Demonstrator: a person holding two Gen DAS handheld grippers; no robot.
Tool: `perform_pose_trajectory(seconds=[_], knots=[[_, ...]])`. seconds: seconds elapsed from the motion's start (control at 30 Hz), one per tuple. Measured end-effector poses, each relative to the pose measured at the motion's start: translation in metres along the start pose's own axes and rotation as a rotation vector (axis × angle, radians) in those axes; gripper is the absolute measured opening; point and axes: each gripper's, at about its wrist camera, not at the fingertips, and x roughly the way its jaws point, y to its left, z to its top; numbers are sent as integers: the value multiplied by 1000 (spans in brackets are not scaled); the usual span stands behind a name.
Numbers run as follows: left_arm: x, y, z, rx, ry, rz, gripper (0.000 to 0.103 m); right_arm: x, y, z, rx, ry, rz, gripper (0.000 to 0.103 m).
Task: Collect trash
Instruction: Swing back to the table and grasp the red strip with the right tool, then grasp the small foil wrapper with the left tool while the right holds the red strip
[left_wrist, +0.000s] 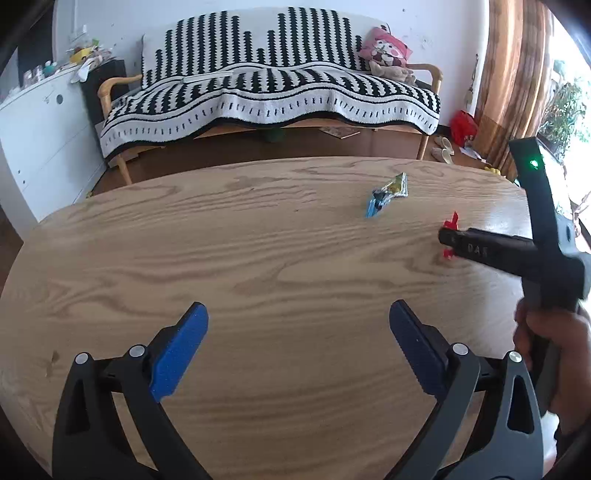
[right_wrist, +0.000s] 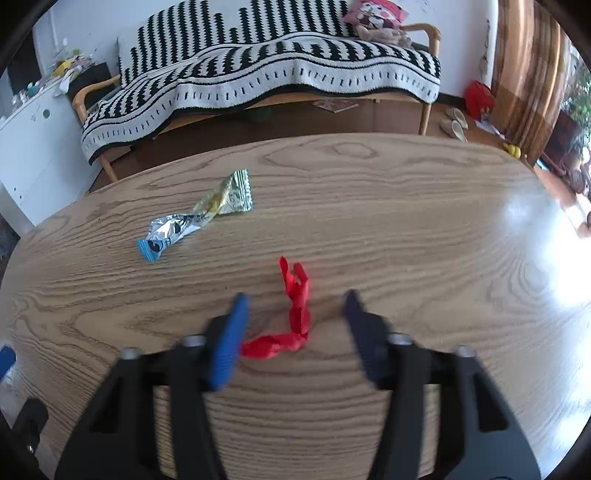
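Your right gripper (right_wrist: 295, 306) is low over the oval light-oak wooden table (right_wrist: 406, 229), jaws spread wide, blue pads on either side of the twisted red plastic wrapper (right_wrist: 297, 314). The wrapper lies flat on the wood between the two fingertips; its lower tail bends toward the left pad (right_wrist: 231, 339) and looks to be just beside it, contact uncertain because of blur. Nothing gripped.

Your left gripper (left_wrist: 298, 325) is wide open as well, holding nothing, bare wood between its blue pads. From its camera the right gripper (left_wrist: 448, 240) shows at the right edge, with red scraps of the wrapper (left_wrist: 451, 220) poking out above and below its finger.

The crumpled silver, yellow and blue foil snack wrapper (right_wrist: 195, 218) lies further out on the table, left of the red one and apart from it.

Behind the table: a wooden-framed sofa under a black-and-white striped blanket (right_wrist: 258, 66).
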Motion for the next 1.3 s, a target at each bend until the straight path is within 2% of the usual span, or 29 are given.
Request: perform_pose_trajectory(seconds=[0.03, 0.13, 0.23, 0.37, 0.53, 0.7, 0.8, 0.87, 0.9, 1.0, 1.1, 1.3], knots=[[5, -3, 4, 4, -1, -3, 96, -1, -1, -2, -7, 1, 14, 11], [27, -19, 19, 48, 4, -1, 96, -9, -7, -6, -30, 1, 28, 11], [56, -35, 36, 83, 37, -2, 96, -27, -28, -11, 3, -6, 51, 11], [87, -51, 59, 70, 54, -50, 96, -51, -53, -25, 20, -3, 56, 11], [119, -77, 78, 86, 75, -57, 96, -72, -88, -52, 11, 18, 34, 11], [139, -92, 86, 108, 100, -1, 94, -92, -123, -75, 21, 30, 6, 11], [133, -94, 85, 96, 66, -12, 64, -106, -140, -92, 25, 43, -10, 11], [127, -104, 83, 135, 62, -23, 24, -115, -148, -102, 28, 44, -17, 11], [125, -107, 83, 144, 68, -19, 19, -124, -153, -108, 33, 40, -21, 11], [104, -117, 73, 146, 53, -36, 8, -145, -164, -121, 53, 28, -26, 11], [75, -132, 60, 163, 27, -52, 7, -173, -176, -136, 85, 6, -29, 11], [-4, -188, 14, 204, 15, -179, 7, -236, -217, -178, 183, -53, -50, 11]])
